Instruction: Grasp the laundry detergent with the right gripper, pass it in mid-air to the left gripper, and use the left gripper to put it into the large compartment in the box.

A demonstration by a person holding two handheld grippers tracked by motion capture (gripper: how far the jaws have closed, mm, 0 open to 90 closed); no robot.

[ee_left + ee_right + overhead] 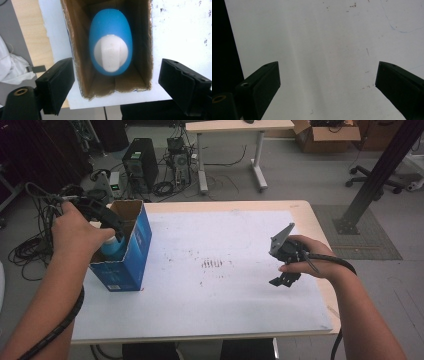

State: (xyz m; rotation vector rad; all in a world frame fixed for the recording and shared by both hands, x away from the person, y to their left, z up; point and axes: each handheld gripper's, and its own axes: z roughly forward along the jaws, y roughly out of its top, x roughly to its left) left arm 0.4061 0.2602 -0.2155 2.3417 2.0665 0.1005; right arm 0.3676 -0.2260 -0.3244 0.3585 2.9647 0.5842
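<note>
At the table's left edge stands a blue carton [131, 251], upright with its top flaps open and its brown cardboard inside showing, on the white sheet [215, 285] that covers most of the wooden table [310, 217]. Inside the carton sits a blue bottle [110, 37] with a white cap [110, 53], its cap end pointing up out of the opening; in the left gripper view it lies toward the far wall of the carton, with a gap of bare cardboard floor between it and the near wall. The left gripper [116, 83] is poised directly above the carton's mouth, its 2 black jaws spread wide (wider than the carton itself, 1 jaw outside each side wall) and holding nothing; the bottle sits loose between and below them, untouched. In the high view the left hand [75, 232] holds that gripper over the carton's top, with the bottle's blue body visible just beneath its jaws. The right gripper [284, 279] is well apart from the carton, over the right part of the white sheet, held in the right hand [310, 260]; in the right gripper view its 2 jaws stand wide apart with bare, lightly scuffed white surface between them, and it grips nothing.
</note>
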